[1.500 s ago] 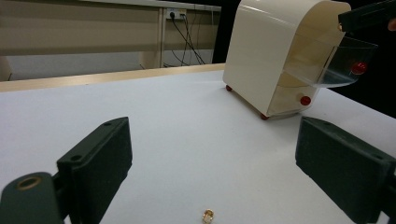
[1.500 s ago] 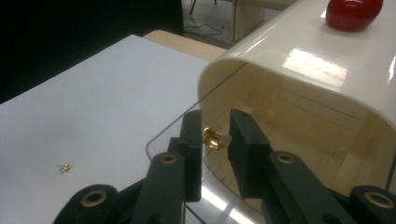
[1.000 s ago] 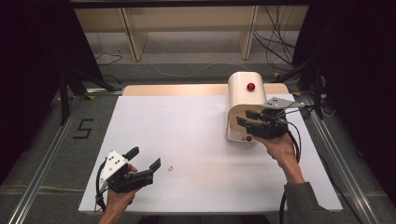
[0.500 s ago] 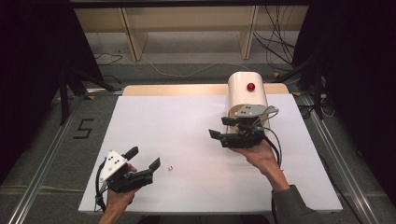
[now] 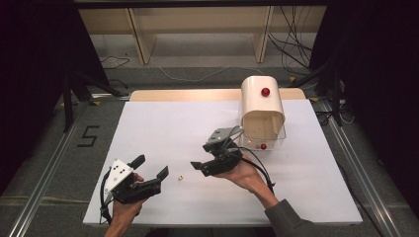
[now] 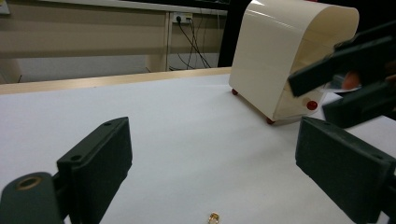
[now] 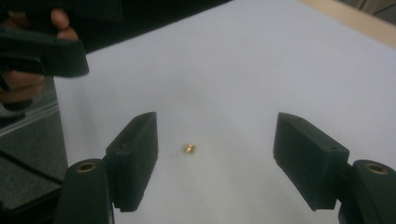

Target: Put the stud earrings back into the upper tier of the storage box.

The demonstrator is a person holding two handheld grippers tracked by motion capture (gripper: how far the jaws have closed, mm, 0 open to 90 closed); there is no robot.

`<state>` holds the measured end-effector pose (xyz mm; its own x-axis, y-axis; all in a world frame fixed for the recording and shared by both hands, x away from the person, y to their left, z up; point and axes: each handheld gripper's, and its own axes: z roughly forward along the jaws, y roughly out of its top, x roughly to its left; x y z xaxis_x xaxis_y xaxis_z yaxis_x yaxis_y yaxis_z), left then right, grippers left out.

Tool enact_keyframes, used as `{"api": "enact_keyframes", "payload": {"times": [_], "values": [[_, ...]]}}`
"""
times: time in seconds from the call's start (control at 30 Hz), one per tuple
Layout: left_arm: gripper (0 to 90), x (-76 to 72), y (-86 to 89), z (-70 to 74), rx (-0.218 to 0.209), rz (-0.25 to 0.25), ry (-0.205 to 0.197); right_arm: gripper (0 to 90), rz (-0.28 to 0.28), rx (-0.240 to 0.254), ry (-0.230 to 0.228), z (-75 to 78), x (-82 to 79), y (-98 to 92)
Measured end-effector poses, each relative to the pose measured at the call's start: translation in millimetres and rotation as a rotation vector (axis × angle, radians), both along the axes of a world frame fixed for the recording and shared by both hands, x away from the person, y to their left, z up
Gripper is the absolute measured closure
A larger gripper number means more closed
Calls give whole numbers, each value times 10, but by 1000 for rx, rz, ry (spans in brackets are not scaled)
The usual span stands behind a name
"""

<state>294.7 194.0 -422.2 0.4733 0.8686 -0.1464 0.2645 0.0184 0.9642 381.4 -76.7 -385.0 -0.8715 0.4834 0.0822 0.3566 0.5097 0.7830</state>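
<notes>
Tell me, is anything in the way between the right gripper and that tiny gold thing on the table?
Nothing visible is. The right gripper has open jaws aimed at the tiny gold thing, with bare white table between them. The left gripper waits on the other side.

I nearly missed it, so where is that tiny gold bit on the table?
In the high view the gold bit lies on the white mat near the front, between the left tongs and right tongs, touching neither.

The white table [image 5: 158, 123] bears a cream, red-knobbed box [image 5: 262, 101] at its far right; a tiny brass piece [image 5: 181, 177] lies near the front.
</notes>
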Motion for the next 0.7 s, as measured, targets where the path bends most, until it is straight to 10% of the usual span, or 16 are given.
{"api": "enact_keyframes", "payload": {"times": [0.7], "values": [[102,-3,28,9,-16,41,-6,449,140,-187,77,-622,231,660]]}}
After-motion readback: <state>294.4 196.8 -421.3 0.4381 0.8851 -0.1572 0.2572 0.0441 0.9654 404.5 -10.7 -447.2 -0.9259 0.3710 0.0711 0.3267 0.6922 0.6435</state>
